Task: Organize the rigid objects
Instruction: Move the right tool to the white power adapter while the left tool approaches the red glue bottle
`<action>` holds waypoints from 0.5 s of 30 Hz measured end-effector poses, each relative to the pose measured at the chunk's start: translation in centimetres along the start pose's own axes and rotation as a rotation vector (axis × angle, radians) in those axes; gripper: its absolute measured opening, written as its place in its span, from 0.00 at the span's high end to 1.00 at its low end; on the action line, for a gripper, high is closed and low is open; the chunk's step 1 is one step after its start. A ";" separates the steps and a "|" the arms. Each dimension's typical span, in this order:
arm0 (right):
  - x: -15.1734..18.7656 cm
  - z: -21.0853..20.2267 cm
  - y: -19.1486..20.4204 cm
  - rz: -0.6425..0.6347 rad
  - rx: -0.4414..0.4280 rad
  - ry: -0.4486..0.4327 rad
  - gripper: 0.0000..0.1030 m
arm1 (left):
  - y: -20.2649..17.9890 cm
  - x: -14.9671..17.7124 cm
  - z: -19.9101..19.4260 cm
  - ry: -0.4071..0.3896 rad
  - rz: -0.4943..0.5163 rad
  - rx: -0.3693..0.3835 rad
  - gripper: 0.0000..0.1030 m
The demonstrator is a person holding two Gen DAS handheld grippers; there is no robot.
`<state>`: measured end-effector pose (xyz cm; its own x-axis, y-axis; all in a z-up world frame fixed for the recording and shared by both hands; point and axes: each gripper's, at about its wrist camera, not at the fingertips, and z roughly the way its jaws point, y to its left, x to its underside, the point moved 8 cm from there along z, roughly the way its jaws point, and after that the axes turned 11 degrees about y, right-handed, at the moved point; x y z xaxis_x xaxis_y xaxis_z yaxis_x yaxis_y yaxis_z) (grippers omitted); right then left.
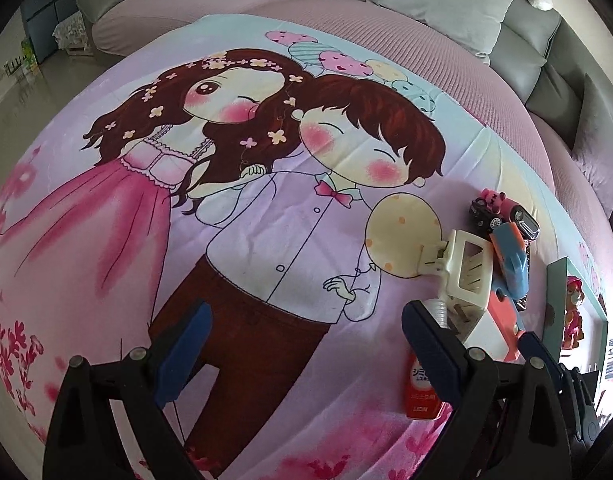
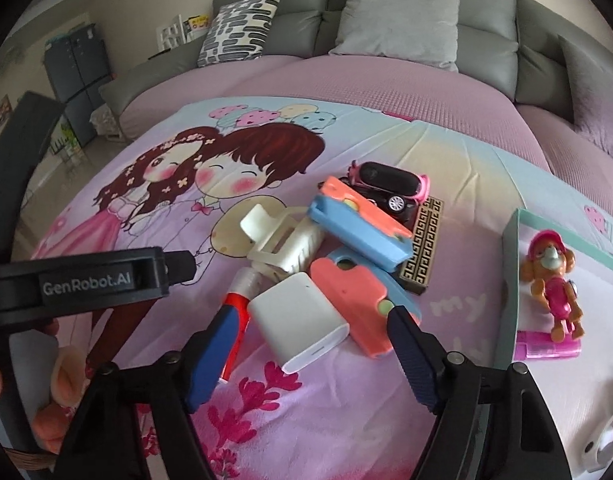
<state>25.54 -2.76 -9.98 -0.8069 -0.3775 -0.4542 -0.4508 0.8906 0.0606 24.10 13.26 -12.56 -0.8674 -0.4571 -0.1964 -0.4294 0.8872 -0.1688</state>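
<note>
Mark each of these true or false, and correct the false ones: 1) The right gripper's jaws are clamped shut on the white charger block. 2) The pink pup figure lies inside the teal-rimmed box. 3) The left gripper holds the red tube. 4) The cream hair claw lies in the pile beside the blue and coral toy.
1) False. The right gripper is open; the white charger block lies between its pads, untouched by them.
2) True. The pink pup figure lies inside the teal-rimmed box.
3) False. The left gripper is open and holds nothing; the red tube lies on the blanket.
4) True. The cream hair claw lies beside the blue and coral toy.
</note>
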 end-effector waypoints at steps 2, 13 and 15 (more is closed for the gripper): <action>-0.1 0.0 0.4 -0.020 0.005 -0.005 0.29 | 0.1 -0.1 0.2 0.003 -0.005 0.003 0.07; 0.7 0.7 1.7 -0.027 -0.072 0.051 0.45 | 0.5 0.1 0.0 0.007 -0.009 -0.002 0.07; 0.6 1.0 1.4 -0.011 -0.063 0.046 0.45 | 0.4 0.2 0.0 0.007 -0.005 0.002 0.07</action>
<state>24.81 -1.45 -10.99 -0.8181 -0.3995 -0.4136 -0.4815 0.8691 0.1129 23.74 13.56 -12.64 -0.8670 -0.4613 -0.1884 -0.4334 0.8847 -0.1718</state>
